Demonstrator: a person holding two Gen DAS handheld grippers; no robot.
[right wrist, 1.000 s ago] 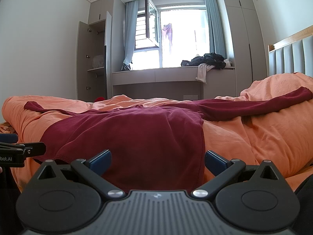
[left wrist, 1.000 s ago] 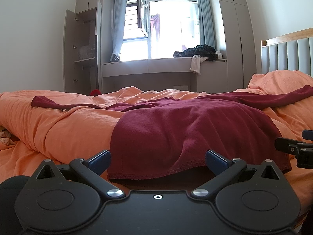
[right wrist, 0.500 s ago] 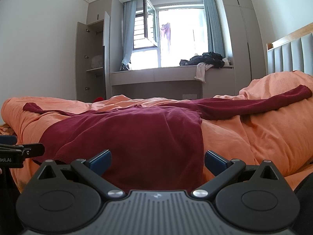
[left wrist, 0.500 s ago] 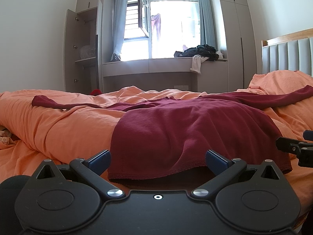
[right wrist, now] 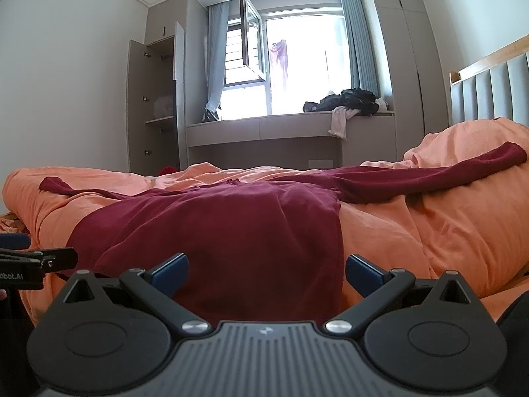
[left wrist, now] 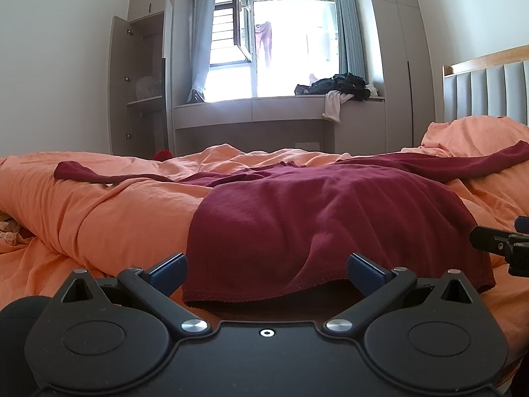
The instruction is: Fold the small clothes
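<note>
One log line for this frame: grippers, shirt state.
left gripper: open, at hem | right gripper: open, at hem | red shirt: flat on orange duvet, sleeves spread, unfolded

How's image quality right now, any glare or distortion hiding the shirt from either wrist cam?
Left wrist view: the window is blown out white, but the maroon shirt is evenly lit and sharp; fisheye bends the room edges. Right wrist view: same window glare, shirt clear, its near hem hidden behind the right gripper. The left gripper shadows the hem below it.
</note>
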